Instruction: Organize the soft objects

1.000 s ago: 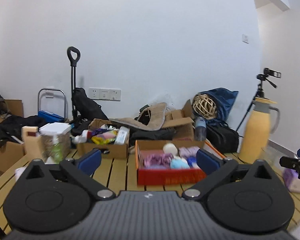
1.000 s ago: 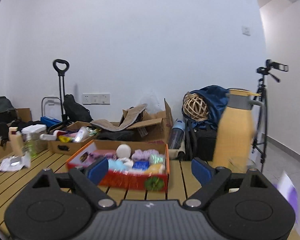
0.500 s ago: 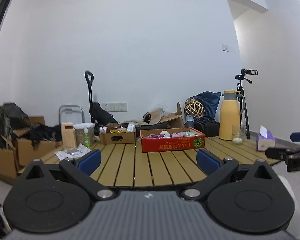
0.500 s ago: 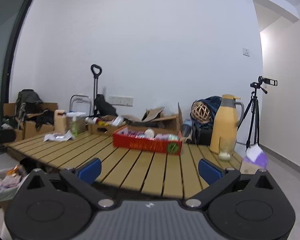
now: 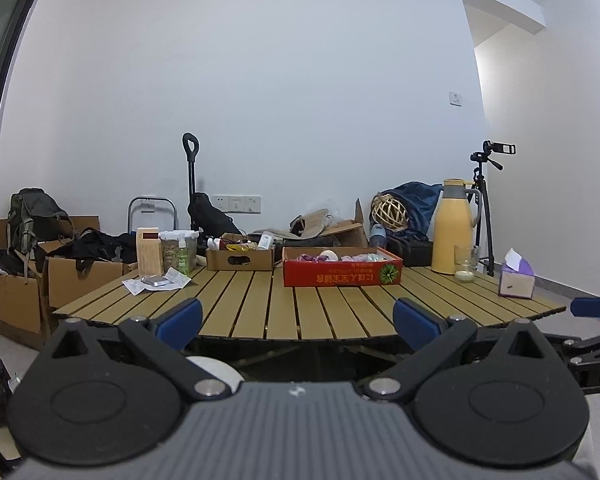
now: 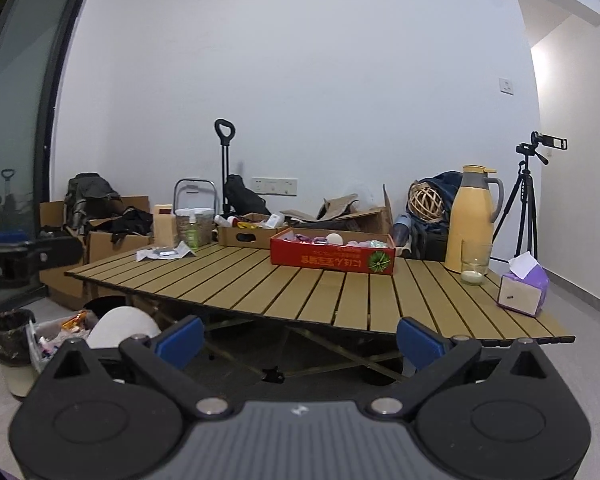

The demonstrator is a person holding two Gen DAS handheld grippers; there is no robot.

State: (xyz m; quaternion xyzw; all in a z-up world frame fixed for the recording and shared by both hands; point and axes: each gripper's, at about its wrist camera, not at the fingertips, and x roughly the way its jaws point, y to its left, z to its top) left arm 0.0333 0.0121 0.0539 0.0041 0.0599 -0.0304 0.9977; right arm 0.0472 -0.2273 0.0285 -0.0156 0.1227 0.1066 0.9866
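Note:
A red cardboard box (image 5: pixel 342 273) holding several soft pastel items (image 5: pixel 327 256) sits toward the back of the slatted wooden table (image 5: pixel 284 304); the right wrist view shows the same box (image 6: pixel 332 259). My left gripper (image 5: pixel 296 318) hangs open in front of the table's near edge, far short of the box, nothing between its blue pads (image 5: pixel 180 318). My right gripper (image 6: pixel 300 338) is also wide open and empty, held off the table's near edge. Its blue fingertip (image 5: pixel 594 306) pokes in at the right of the left wrist view.
On the table stand a yellow thermos (image 6: pixel 470 218), a glass (image 6: pixel 475 266), a purple tissue box (image 6: pixel 522 290), a small brown carton (image 5: pixel 240 258), jars and papers (image 5: pixel 156 282). Boxes and bags line the wall. Bins (image 6: pixel 10 338) and a tripod (image 6: pixel 526 196) stand on the floor.
Both grippers have pulled far back from the table; the red box, close a second ago, is now distant and the whole tabletop shows. Both stay open and empty.

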